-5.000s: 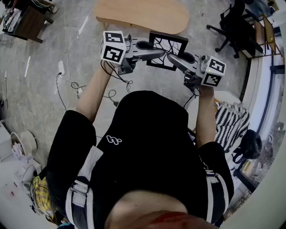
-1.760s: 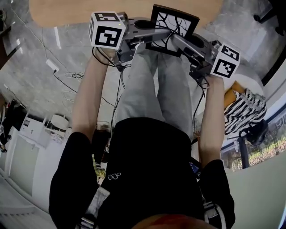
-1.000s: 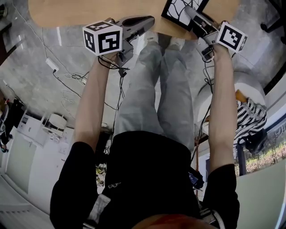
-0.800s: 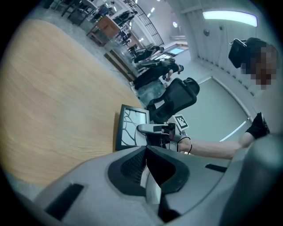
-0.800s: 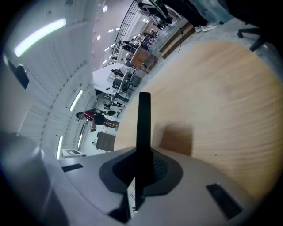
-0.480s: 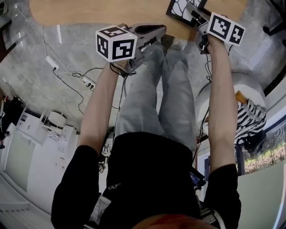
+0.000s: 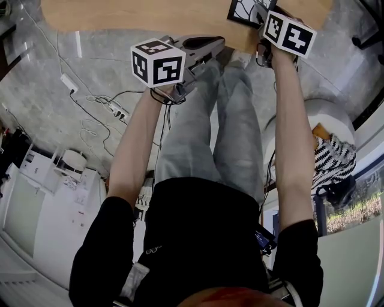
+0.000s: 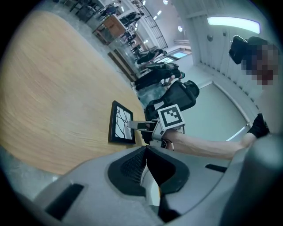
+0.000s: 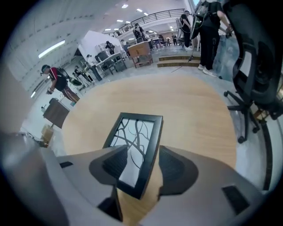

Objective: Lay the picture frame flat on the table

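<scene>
The black picture frame (image 9: 135,145) with a branch pattern lies flat on the round wooden table (image 9: 194,110), near its front edge. My right gripper (image 9: 143,150) straddles the frame's near right corner. Its jaws are opening, and the pads (image 9: 174,170) stand off the frame on both sides. In the head view the frame (image 7: 245,10) shows at the top edge, with the right gripper (image 7: 259,15) over it. My left gripper (image 7: 220,43) is shut and holds nothing. It hangs at the table's edge, left of the frame (image 8: 121,124).
The person's legs (image 7: 210,120) stand against the table (image 7: 150,15). Cables and a power strip (image 7: 102,108) lie on the floor at left. An office chair (image 9: 252,66) stands right of the table, and a striped bag (image 7: 330,162) sits at right. People stand far behind.
Both grippers carried the frame from in front of the body out to the table. The left gripper let go and drew back. The right gripper's jaws have come apart off the frame.
</scene>
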The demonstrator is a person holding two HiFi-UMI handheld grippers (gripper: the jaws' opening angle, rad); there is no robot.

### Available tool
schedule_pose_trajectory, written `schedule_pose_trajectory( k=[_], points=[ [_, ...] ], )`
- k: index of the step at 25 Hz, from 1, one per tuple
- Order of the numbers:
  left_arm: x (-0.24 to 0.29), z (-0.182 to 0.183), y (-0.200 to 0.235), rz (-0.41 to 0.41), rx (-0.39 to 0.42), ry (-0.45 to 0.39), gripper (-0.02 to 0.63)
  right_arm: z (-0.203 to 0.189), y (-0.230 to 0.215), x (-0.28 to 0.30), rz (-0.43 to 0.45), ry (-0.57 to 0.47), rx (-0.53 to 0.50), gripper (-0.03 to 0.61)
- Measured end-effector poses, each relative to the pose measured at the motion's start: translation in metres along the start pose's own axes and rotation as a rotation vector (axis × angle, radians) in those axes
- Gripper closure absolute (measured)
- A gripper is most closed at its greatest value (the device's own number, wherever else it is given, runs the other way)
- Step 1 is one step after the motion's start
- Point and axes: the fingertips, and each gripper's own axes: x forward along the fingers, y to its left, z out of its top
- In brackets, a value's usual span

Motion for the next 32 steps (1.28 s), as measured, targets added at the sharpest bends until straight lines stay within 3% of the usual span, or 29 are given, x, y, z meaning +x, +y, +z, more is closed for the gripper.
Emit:
schedule_pose_trajectory(
  k=[3,6,9,12,14,20,25,28,32],
  points=[
    [-0.005,0.013,-0.007,0.051,0.106,-0.037,0.604,0.01,-0.001,-0.025,-0.055,-0.068,-0.003,0.462],
    [-0.014,0.03,-0.028,0.105,0.253,-0.09,0.604,0.02,0.01,-0.066,-0.01,-0.199,0.098,0.54],
    [-0.019,0.047,-0.074,0.126,0.359,-0.151,0.604,0.026,0.024,-0.126,0.159,-0.323,0.189,0.566],
    [-0.033,0.082,-0.129,0.141,0.466,-0.261,0.604,0.054,0.056,-0.194,0.38,-0.45,0.175,0.568],
    [-0.047,0.104,-0.166,0.147,0.509,-0.332,0.604,0.074,0.069,-0.239,0.416,-0.528,0.154,0.567],
    [-0.095,0.167,-0.248,0.309,0.551,-0.533,0.604,0.146,0.083,-0.362,0.356,-0.756,0.093,0.567],
    [-0.135,0.223,-0.342,0.345,0.656,-0.658,0.604,0.209,0.084,-0.482,0.321,-0.956,0.111,0.566],
    [-0.165,0.252,-0.387,0.363,0.69,-0.746,0.604,0.242,0.1,-0.549,0.272,-1.062,-0.029,0.566],
    [-0.186,0.269,-0.422,0.395,0.749,-0.807,0.604,0.252,0.106,-0.577,0.127,-1.081,-0.178,0.568]
  ],
)
